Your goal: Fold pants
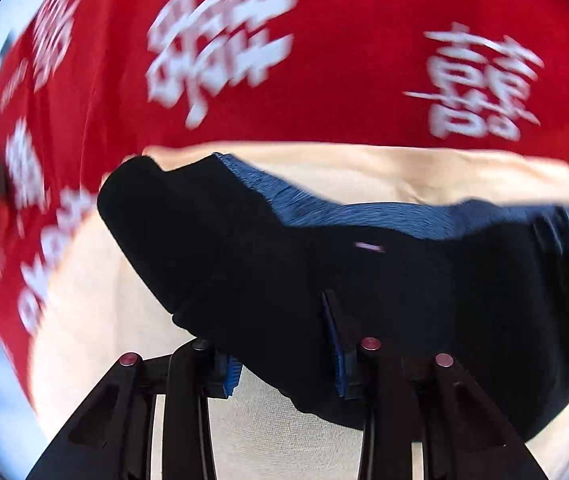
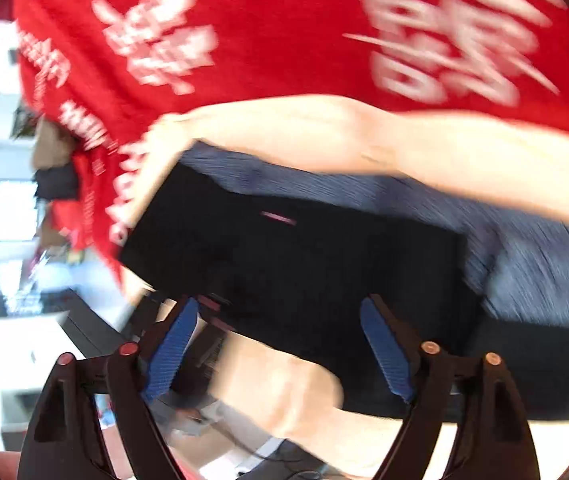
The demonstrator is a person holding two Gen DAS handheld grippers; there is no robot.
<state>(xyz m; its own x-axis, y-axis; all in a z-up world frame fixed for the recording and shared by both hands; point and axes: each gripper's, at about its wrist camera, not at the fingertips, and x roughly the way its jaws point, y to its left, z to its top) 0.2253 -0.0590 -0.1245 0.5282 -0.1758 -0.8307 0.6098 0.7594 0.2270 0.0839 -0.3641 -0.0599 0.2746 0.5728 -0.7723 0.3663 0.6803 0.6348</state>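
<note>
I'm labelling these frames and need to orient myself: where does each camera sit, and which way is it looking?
Left wrist: on the left gripper, looking along its fingers over the dark pants on the cream surface.
Right wrist: on the right gripper, facing the pants between spread fingers.
Both share the pants and the red cloth with white characters.

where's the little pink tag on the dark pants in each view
Left wrist: the pink tag sits right of centre on the dark pants, just below the blue ribbed waistband.
Right wrist: the pink tag sits near the middle, on the upper part of the dark pants.
Shared landmark: the red cloth with white characters fills the top of both views.
</note>
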